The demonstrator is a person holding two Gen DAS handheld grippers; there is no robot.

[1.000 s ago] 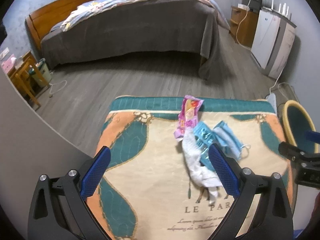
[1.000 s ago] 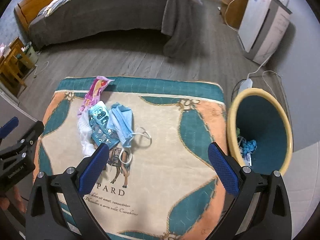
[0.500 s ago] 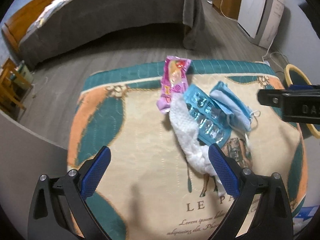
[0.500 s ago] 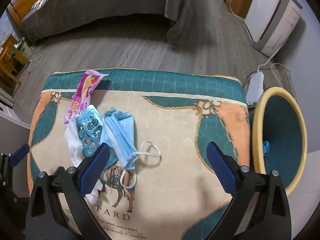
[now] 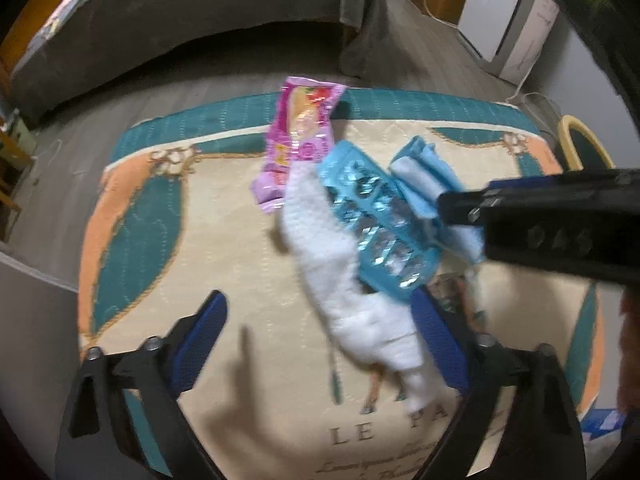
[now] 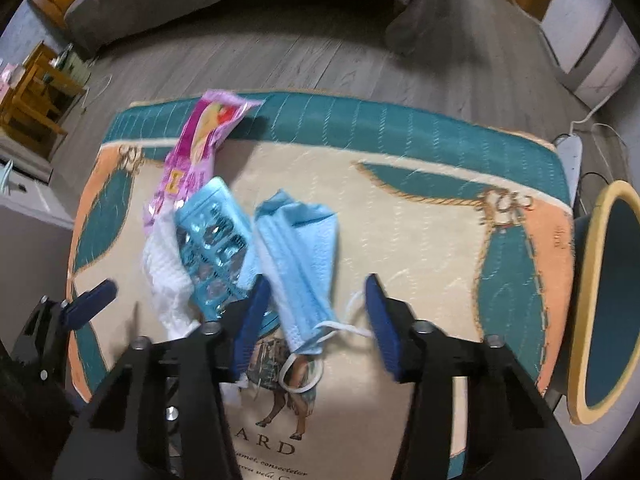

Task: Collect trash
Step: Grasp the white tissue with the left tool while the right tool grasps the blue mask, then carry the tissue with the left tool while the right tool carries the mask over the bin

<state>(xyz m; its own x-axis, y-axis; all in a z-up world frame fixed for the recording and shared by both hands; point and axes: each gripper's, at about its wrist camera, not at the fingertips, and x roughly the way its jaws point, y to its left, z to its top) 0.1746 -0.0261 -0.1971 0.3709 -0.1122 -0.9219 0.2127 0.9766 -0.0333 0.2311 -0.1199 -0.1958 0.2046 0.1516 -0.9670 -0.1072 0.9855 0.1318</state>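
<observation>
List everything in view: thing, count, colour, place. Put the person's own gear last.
snack wrapper: one, pink, far left of the pile, reaching onto the mat's green border.
blister pack: one, light blue with silvery cells, lying over the tissue and beside the mask.
tissue: one, white, crumpled, under the blister pack.
face mask: one, light blue with white ear loops, right of the pile.
mat: one, cream, green and orange, on the floor.
bin: one, yellow rim, teal inside, right of the mat.
bed: one, grey cover, beyond the mat.
cabinet: one, white, far right.
left gripper: black with blue pads, jaws closing around the tissue's near end.
right gripper: black with blue pads, jaws closing around the mask's lower end.
</observation>
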